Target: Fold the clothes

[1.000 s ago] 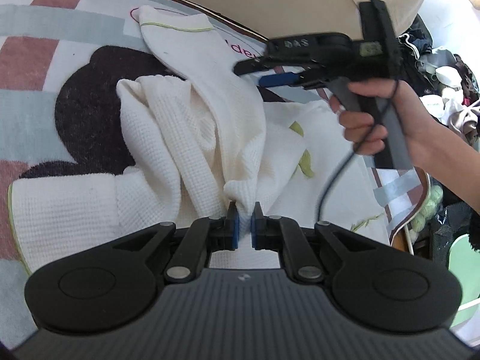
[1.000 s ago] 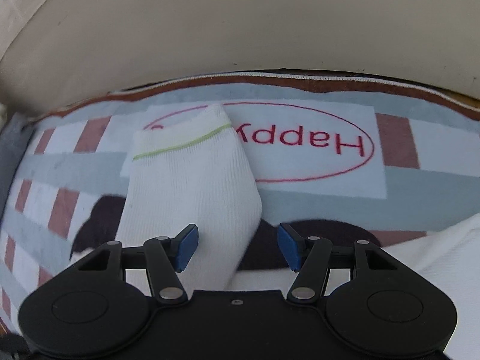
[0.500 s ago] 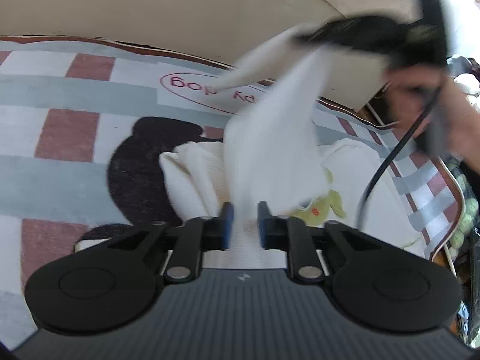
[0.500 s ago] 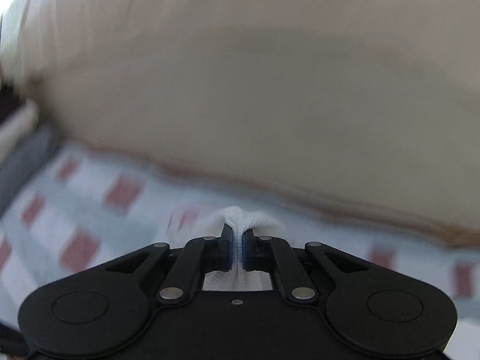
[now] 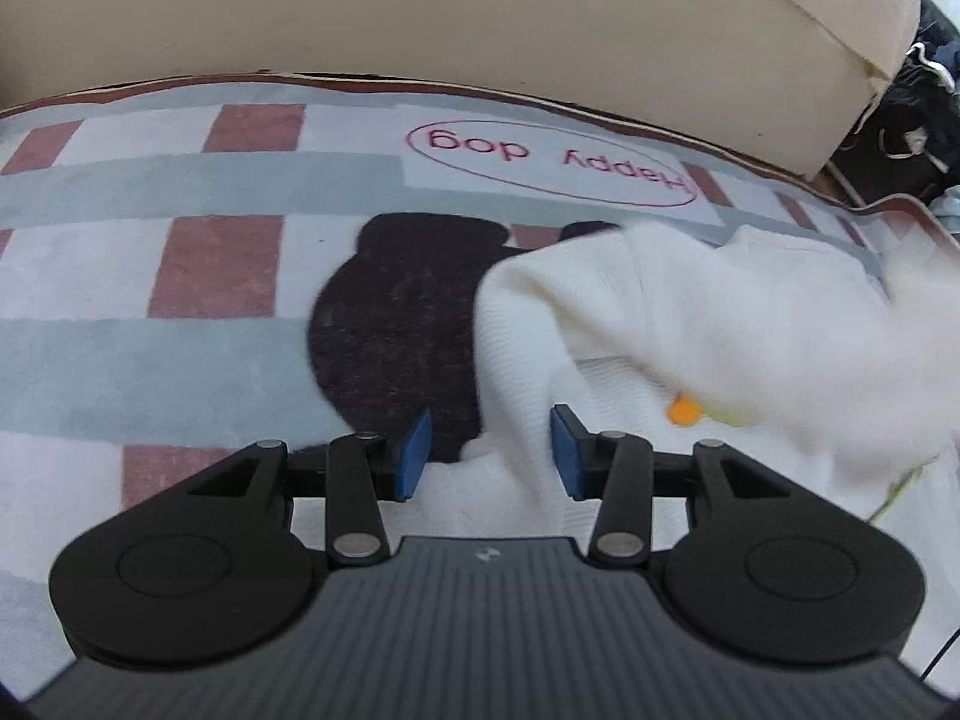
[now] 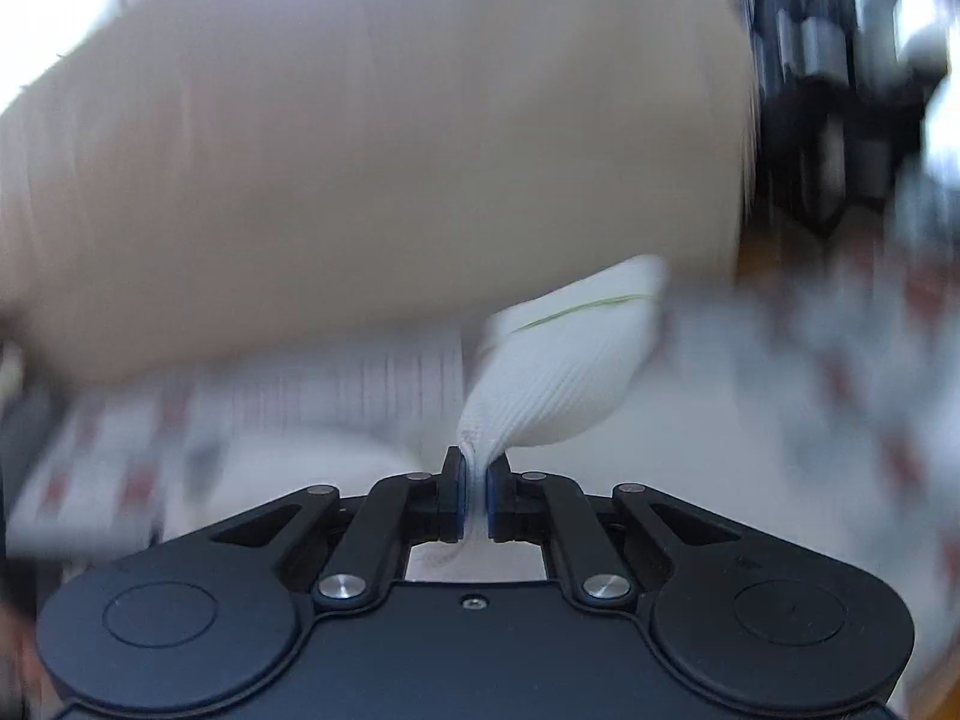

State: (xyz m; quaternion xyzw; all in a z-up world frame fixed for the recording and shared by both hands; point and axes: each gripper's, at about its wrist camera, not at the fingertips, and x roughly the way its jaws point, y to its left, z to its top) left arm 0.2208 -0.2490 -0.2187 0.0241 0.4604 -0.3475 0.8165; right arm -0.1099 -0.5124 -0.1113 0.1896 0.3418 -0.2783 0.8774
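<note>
The right gripper [image 6: 474, 495], open a second ago, is now pinching the white garment's [image 5: 690, 324] sleeve [image 6: 558, 372] and swinging it across; the left gripper [image 5: 491, 450] is opening around loose cloth near the blanket's [image 5: 180, 330] right edge, starting the fold.

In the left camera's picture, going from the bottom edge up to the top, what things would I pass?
Hand-held gripper, its jaws opening with white cloth between them → dark dog shape on the striped blanket → "Happy dog" lettering → beige cushion.
</note>
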